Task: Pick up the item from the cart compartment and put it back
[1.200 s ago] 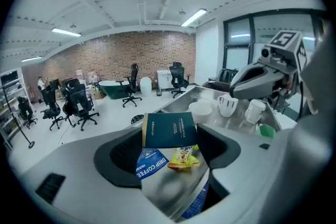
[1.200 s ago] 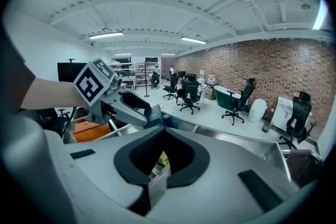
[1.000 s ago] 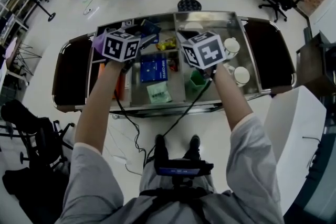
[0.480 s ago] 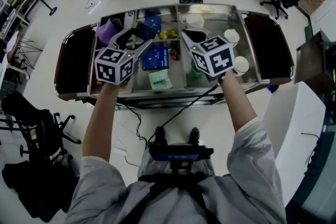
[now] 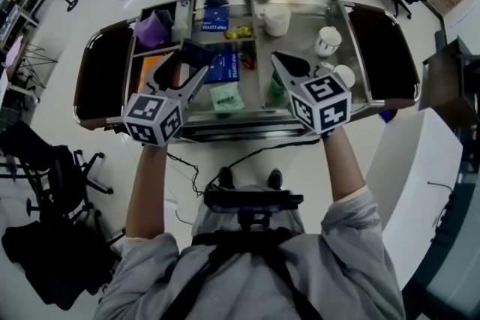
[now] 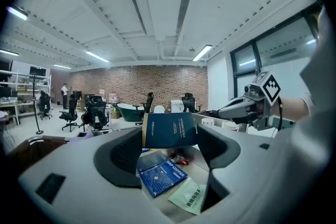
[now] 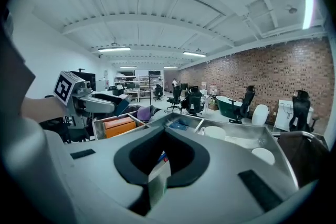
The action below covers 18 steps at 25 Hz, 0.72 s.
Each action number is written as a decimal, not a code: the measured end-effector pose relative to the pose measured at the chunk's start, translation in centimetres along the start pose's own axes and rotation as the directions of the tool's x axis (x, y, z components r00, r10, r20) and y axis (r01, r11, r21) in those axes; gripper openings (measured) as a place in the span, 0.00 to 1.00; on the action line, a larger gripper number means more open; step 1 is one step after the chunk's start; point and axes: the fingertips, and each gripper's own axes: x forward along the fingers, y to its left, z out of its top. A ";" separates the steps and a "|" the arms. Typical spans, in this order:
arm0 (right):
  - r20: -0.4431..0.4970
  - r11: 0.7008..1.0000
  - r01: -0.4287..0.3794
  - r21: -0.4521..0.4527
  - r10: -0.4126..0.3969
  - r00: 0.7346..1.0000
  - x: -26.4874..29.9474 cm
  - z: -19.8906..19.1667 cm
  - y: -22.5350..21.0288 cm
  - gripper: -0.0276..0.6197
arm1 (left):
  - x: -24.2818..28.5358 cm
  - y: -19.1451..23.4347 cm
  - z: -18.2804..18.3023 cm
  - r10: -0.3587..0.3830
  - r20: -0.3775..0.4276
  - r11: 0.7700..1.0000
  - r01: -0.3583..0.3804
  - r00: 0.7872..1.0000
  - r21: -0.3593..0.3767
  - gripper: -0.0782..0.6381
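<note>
Left claw (image 5: 185, 64) wide, clamped on navy box (image 6: 168, 129): likely light, stiff card; grip flat sides. Right claw (image 7: 159, 168) pinches thin green packet (image 7: 158, 185): probably limp, slippery.

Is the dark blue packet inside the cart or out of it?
Out. The left claw pinches the dark blue packet in the air, above the cart and its things.

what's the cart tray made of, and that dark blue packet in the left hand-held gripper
Cart tray: looks like stainless steel, silvery grey with a bright sheen. Dark blue packet: probably matte card or coated paper, judging by flat faces, crisp edges and printed lettering.
</note>
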 end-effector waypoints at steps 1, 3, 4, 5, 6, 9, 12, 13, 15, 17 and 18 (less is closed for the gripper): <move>0.001 1.000 0.005 0.005 -0.005 1.000 -0.5 -0.5 0.2 0.06 | -0.5 -0.2 -0.3 0.005 0.004 1.000 -0.005 1.000 -0.008 0.58; 0.004 1.000 0.009 0.025 -0.009 1.000 -1.3 -1.6 0.5 0.06 | -1.6 -0.5 -0.9 0.012 0.010 1.000 -0.012 1.000 -0.023 0.58; 0.008 0.999 0.010 0.037 -0.011 1.000 -1.7 -2.0 0.6 0.06 | -2.1 -0.6 -1.1 0.017 0.011 0.999 -0.017 1.000 -0.028 0.58; 0.013 0.999 0.012 0.048 -0.013 1.000 -2.1 -2.3 0.7 0.06 | -2.6 -0.6 -1.4 0.024 0.011 0.999 -0.024 1.000 -0.032 0.58; 0.019 0.998 0.014 0.056 -0.015 1.000 -2.4 -2.5 0.8 0.06 | -3.1 -0.5 -1.6 0.031 0.013 0.999 -0.031 0.999 -0.035 0.58; 0.034 0.997 0.019 0.069 -0.022 0.999 -3.3 -3.0 1.2 0.06 | -4.7 -0.3 -2.4 0.052 0.019 0.997 -0.051 0.998 -0.053 0.58; 0.032 0.998 0.021 0.054 -0.022 0.999 -4.3 -3.7 1.9 0.06 | -6.0 -0.6 -3.3 0.063 0.018 0.996 -0.062 0.998 -0.067 0.58; 0.029 0.999 0.022 0.048 -0.023 0.999 -4.6 -4.0 2.2 0.06 | -6.4 -0.8 -3.5 0.062 0.021 0.995 -0.060 0.998 -0.075 0.58; 0.027 0.998 0.022 0.054 -0.023 0.999 -5.2 -4.6 2.5 0.06 | -7.0 -1.2 -4.0 0.058 0.032 0.994 -0.055 0.998 -0.090 0.58; 0.032 0.997 0.021 0.078 -0.023 0.999 -5.7 -5.1 2.6 0.06 | -7.6 -1.4 -4.4 0.061 0.044 0.994 -0.057 0.997 -0.091 0.58; 0.033 0.995 0.025 0.092 -0.028 0.999 -5.9 -5.4 2.6 0.06 | -7.9 -1.5 -4.5 0.062 0.053 0.994 -0.057 0.997 -0.092 0.58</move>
